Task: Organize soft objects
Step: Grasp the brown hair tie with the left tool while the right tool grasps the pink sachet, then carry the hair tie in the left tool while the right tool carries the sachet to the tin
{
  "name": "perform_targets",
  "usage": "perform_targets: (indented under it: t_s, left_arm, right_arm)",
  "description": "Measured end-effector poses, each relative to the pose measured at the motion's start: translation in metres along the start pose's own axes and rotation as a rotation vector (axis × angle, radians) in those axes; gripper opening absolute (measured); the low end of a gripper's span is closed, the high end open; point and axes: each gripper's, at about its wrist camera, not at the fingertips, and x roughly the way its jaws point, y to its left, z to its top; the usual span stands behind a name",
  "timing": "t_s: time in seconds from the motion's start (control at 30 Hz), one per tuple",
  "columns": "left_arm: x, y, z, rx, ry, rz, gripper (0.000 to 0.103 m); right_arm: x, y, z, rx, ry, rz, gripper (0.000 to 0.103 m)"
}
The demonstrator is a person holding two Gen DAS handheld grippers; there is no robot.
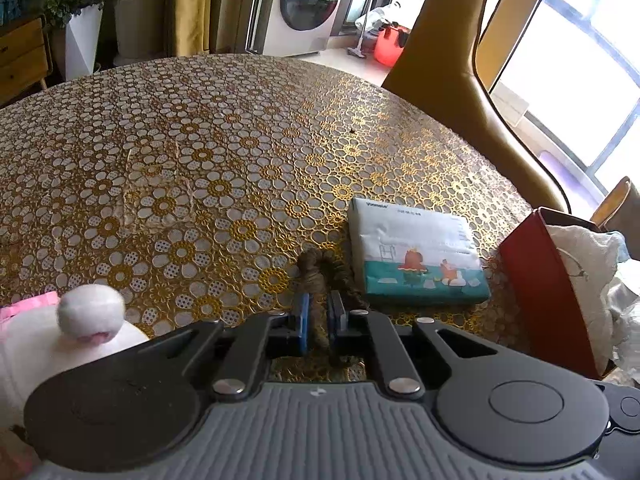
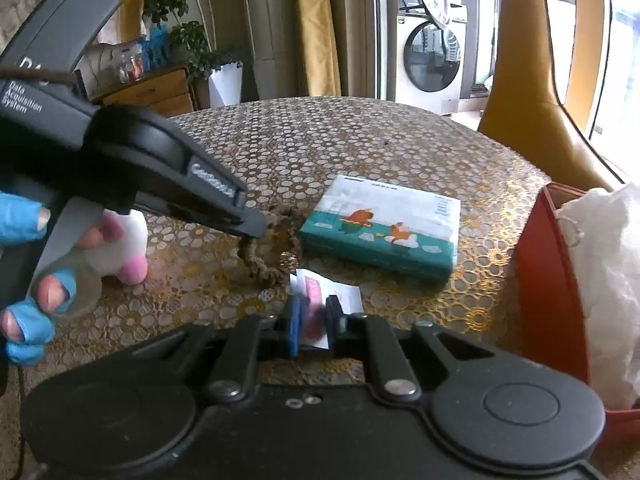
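My left gripper [image 1: 319, 320] is shut on a brown braided hair tie [image 1: 320, 266], which lies on the table. From the right wrist view the left gripper [image 2: 256, 226] pinches the hair tie's [image 2: 276, 264] far left edge. My right gripper [image 2: 314, 326] is shut on a small white and pink packet [image 2: 320, 300], held just above the table. A tissue pack [image 1: 416, 256] with cartoon animals lies right of the hair tie; it also shows in the right wrist view [image 2: 384, 224]. A white and pink plush toy [image 1: 90, 316] sits at the left [image 2: 128, 244].
A red box [image 1: 548, 292] holding white cloth [image 1: 584, 256] stands at the table's right edge, also in the right wrist view [image 2: 548, 280]. The round table has a gold flower-pattern cloth [image 1: 200, 140]. A tan chair [image 1: 452, 60] stands behind the table.
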Motion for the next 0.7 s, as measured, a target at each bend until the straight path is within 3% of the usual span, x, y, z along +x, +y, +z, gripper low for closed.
perform_targets:
  t_s: [0.3, 0.7]
  left_arm:
    - [-0.020, 0.000, 0.001, -0.012, -0.002, -0.028, 0.009]
    - [-0.001, -0.003, 0.001, -0.029, 0.068, -0.023, 0.010]
  right_arm:
    - [-0.030, -0.010, -0.003, 0.047, -0.034, 0.020, 0.008]
    - [-0.043, -0.014, -0.010, 0.078, -0.033, 0.040, 0.007]
